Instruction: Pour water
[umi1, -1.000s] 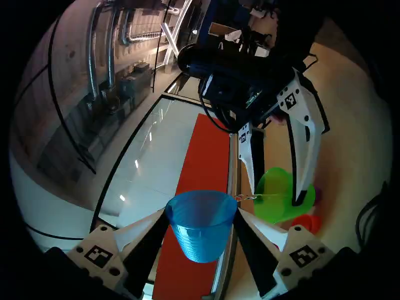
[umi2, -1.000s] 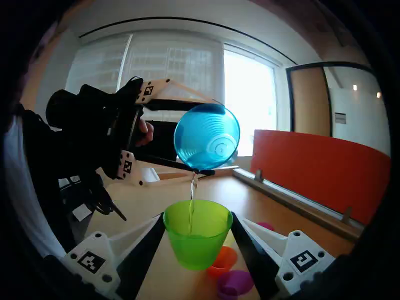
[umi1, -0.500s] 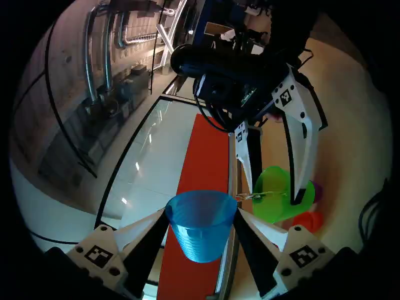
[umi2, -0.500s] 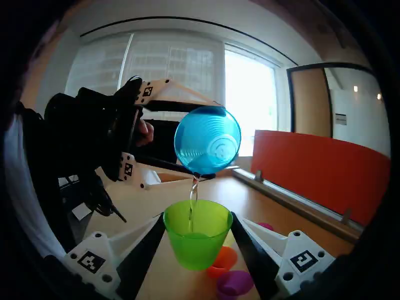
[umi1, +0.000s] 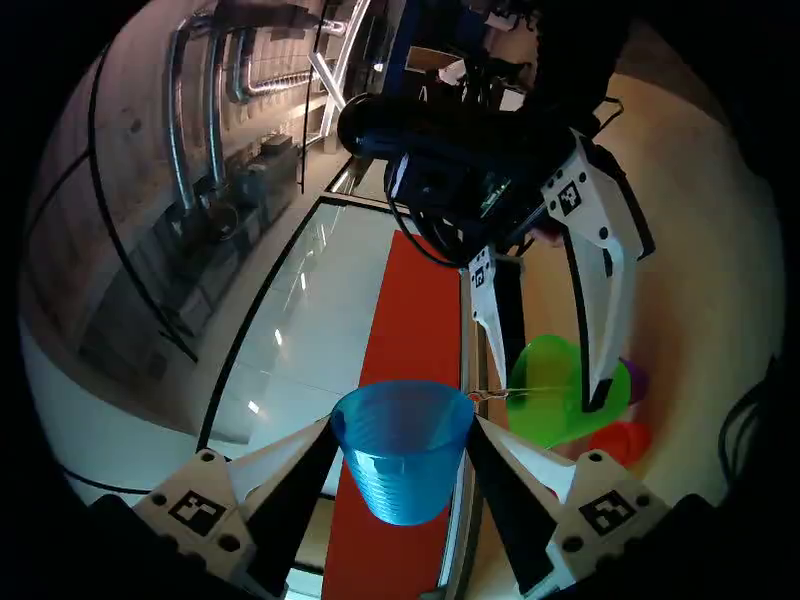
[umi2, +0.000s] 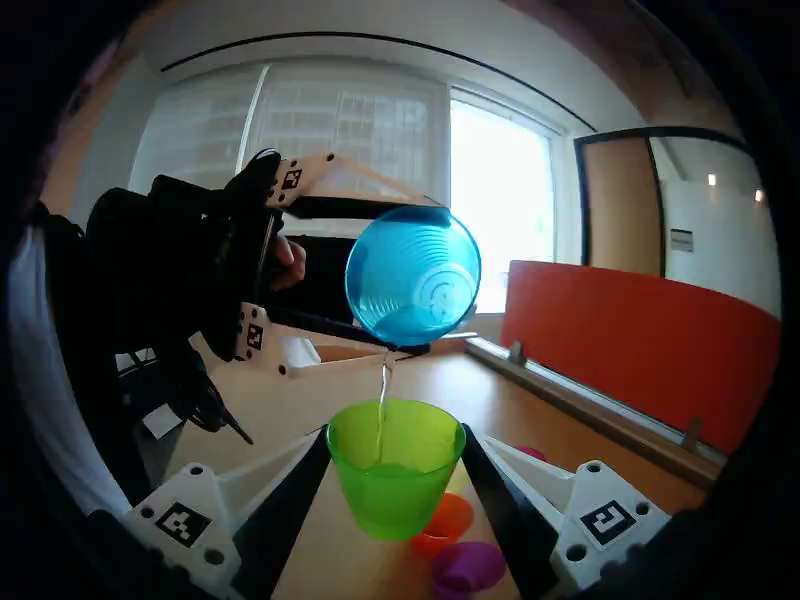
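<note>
We hold the left gripper clamped on the blue cup, tipped just above the green cup, which sits gripped between the right gripper's fingers. Over the last second the level in green has crept up while the stream stays thin. We judge blue is nearly empty.

Probably an office: wooden desk with orange divider panel, large blind-covered windows.
</note>
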